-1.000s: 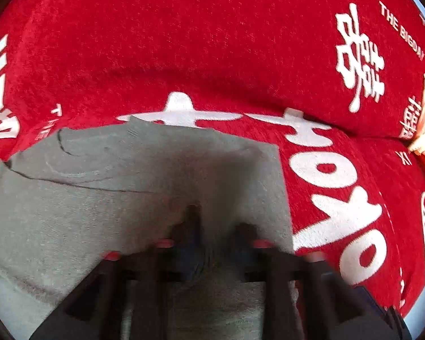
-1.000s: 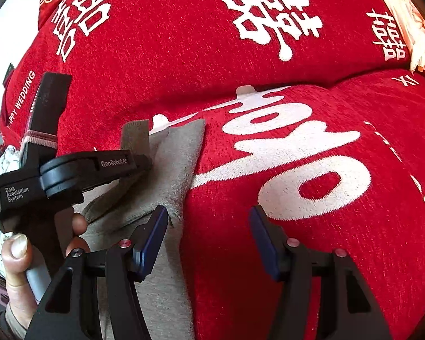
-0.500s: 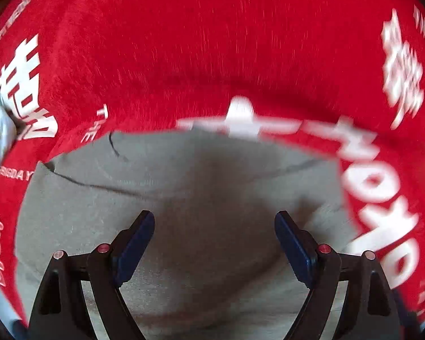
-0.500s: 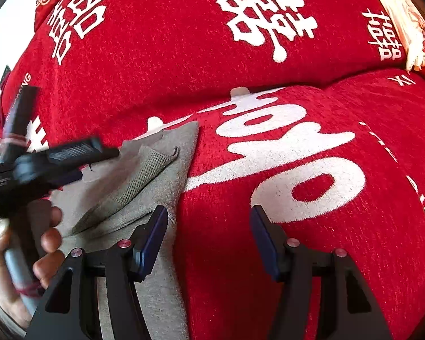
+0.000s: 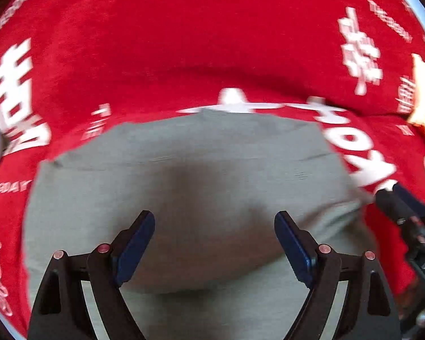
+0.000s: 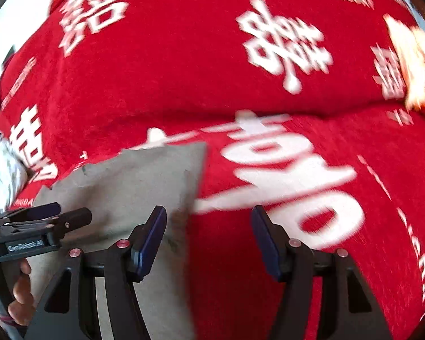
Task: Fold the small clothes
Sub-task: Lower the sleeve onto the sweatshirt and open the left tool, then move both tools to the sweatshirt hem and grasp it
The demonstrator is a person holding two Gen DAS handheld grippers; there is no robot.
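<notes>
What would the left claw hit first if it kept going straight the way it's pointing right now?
Most likely the grey garment lying on the red printed cover: the left claw, open and empty, aims down at its middle, though depth is hard to judge.

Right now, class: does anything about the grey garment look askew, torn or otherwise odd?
Nothing stands out. The grey garment lies folded and fairly flat on the red cover; motion blur hides fine detail.

Black left tool (image 5: 214, 250) w/ blue pads (image 5: 134, 250), pink rivets, right tool (image 6: 208, 239) same, "GenRobot.AI" marking
</notes>
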